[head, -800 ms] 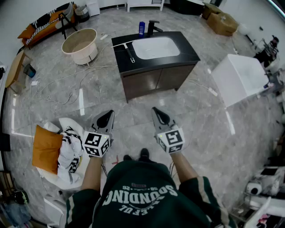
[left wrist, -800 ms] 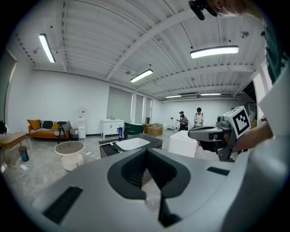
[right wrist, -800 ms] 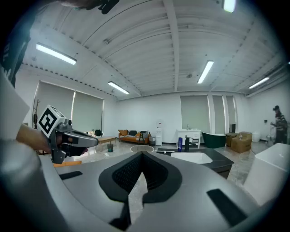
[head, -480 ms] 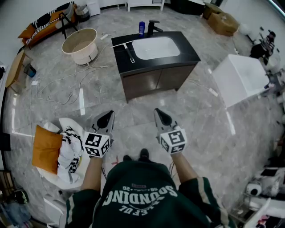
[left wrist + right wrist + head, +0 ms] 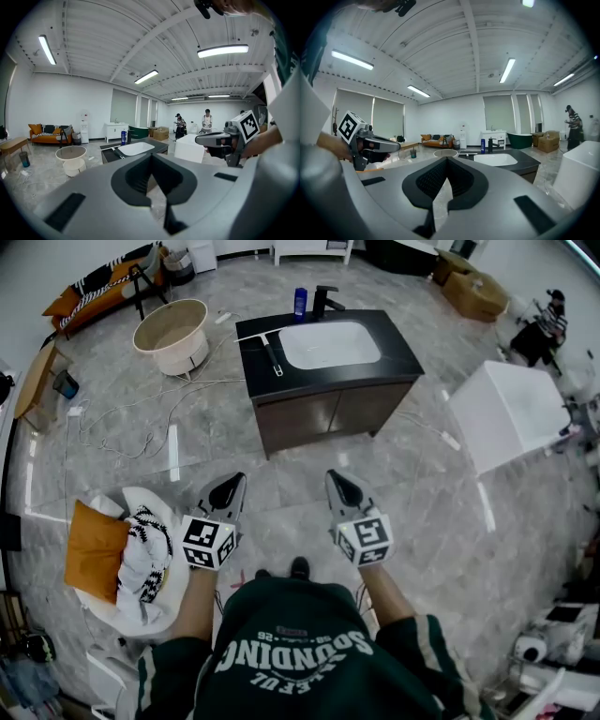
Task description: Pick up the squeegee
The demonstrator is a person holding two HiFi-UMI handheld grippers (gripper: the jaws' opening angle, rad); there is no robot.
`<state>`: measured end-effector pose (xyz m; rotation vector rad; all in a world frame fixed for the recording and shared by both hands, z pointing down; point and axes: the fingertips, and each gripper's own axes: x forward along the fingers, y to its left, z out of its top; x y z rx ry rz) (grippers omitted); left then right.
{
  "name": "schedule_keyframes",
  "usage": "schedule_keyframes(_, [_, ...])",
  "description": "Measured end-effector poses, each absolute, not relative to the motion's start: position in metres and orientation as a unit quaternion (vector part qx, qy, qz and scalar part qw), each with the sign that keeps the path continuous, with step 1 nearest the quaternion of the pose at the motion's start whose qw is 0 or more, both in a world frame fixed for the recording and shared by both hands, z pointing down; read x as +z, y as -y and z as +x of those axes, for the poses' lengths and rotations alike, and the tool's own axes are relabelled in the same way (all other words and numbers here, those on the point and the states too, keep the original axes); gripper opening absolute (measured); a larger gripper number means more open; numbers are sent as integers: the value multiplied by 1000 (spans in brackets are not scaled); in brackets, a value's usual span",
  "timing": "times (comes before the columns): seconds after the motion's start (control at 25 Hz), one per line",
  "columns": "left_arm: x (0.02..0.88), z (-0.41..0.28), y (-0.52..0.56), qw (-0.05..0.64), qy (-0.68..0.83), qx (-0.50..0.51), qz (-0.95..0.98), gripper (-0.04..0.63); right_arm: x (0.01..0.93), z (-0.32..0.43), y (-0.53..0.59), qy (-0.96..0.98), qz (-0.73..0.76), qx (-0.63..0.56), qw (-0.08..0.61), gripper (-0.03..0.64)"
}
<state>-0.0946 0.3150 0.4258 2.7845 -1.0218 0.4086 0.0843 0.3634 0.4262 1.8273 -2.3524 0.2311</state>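
Head view: a person stands on a grey floor [image 5: 441, 502], well apart from a black vanity counter [image 5: 398, 354]. The squeegee [image 5: 272, 352] lies untouched on that counter, just left of the white sink [image 5: 330, 343]. The left gripper [image 5: 225, 491] and right gripper [image 5: 342, 487] are both closed and empty. Approach and grasp seem wholly undone.

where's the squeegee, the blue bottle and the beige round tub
black-handled squeegee with a pale blade [image 5: 273, 354], head view, middle of its handle
blue plastic bottle [image 5: 299, 302], head view, its body
beige round tub [image 5: 176, 360], head view, its front outer wall
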Motion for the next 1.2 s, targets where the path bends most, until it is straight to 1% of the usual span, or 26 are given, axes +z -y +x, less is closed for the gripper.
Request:
schedule_keyframes(0.4, [422,-66,-306,79,355,129,922,2,427,103,-352,803,585,81,76,2])
schedule_keyframes(0.76, [431,-56,-276,86,365,126,918,2,436,108,-317,817,566,82,77,2])
schedule_keyframes(0.96, [436,-49,-243,86,360,127,920,2,442,112,-286,817,565,88,80,0])
schedule_keyframes(1.2, [442,-48,-179,89,360,127,920,2,452,115,-230,812,571,97,79,1])
